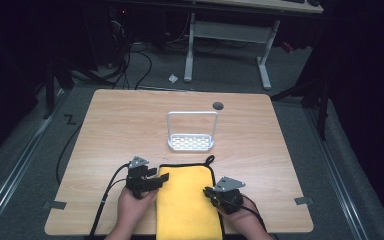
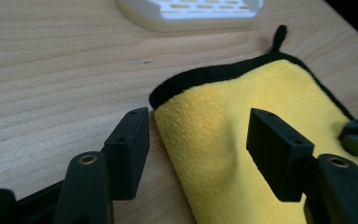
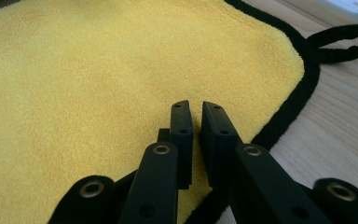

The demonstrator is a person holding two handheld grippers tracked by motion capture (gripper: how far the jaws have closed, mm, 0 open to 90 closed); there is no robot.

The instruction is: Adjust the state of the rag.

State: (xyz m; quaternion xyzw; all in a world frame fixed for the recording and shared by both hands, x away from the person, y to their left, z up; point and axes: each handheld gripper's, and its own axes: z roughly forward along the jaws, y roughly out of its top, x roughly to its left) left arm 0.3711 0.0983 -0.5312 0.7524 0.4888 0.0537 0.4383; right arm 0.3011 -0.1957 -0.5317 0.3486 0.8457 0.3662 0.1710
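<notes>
Yellow cloth (image 1: 187, 202) with black trim lies flat on the worktop (image 1: 105, 130), bottom centre of the high view, near edge running off the frame bottom. Its black hanging loop (image 1: 209, 160) sticks out at the upper right corner.

Left claw (image 1: 161, 179) sits at the cloth's upper left corner, jaws wide apart: one jaw over bare wood, the other over the yellow pile, cloth edge between them, pads not pressing on it.

Right claw (image 1: 207, 192) is at the cloth's right edge, lower centre-right of the high view. In the right gripper view its jaws are almost together, narrow slit between them, just above the pile near the black trim; can't tell if any fabric is pinched.

White perforated rack (image 1: 191, 143) with a tall wire handle stands beyond the cloth, mid-frame, apart from it.
</notes>
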